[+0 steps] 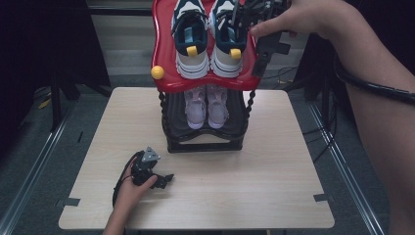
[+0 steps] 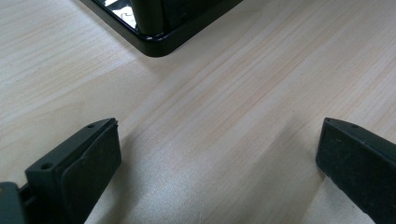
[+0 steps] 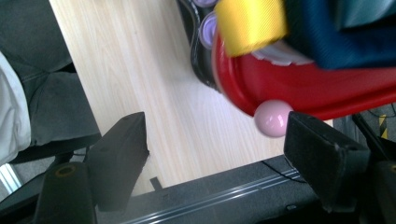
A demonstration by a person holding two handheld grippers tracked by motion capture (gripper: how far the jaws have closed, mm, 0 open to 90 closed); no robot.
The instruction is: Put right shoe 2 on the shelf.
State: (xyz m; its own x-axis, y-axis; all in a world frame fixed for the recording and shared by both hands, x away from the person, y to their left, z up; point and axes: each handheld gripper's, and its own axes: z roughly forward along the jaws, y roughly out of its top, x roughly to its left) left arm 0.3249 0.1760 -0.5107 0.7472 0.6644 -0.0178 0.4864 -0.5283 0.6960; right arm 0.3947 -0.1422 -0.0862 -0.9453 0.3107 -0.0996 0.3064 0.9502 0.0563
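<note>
A two-tier shoe rack (image 1: 169, 78) stands at the far middle of the pale wooden worktop (image 1: 274, 181). Its red top shelf (image 1: 165, 54) carries a pair of navy and white sneakers (image 1: 190, 39) side by side, heels toward the person, each with a yellow pull tab at the heel. The black lower shelf (image 1: 171, 122) holds a pair of pale lilac sneakers (image 1: 208, 105), also heels outward. A yellow ball knob (image 1: 157, 72) sits at the near left corner of the red shelf; in the right gripper view a pink ball knob (image 3: 273, 117) shows at another corner of that shelf. The right hand-held gripper (image 1: 266, 46) is raised at the right edge of the red shelf, just beside the right-hand navy sneaker (image 1: 227, 44), held there by the person's right hand (image 1: 298, 17). In the right gripper view its jaws stand wide apart with nothing between them; the pink knob lies just beside one jaw, and the sneaker's yellow tab (image 3: 250, 23) and navy fabric are above. The left hand-held gripper (image 1: 164, 180) rests low over the near left part of the worktop, well apart from the rack, gripped by the left hand (image 1: 134, 188). In the left gripper view its jaws are spread wide over bare wood, holding nothing, with the rack's black base corner (image 2: 159, 44) ahead of them.
</note>
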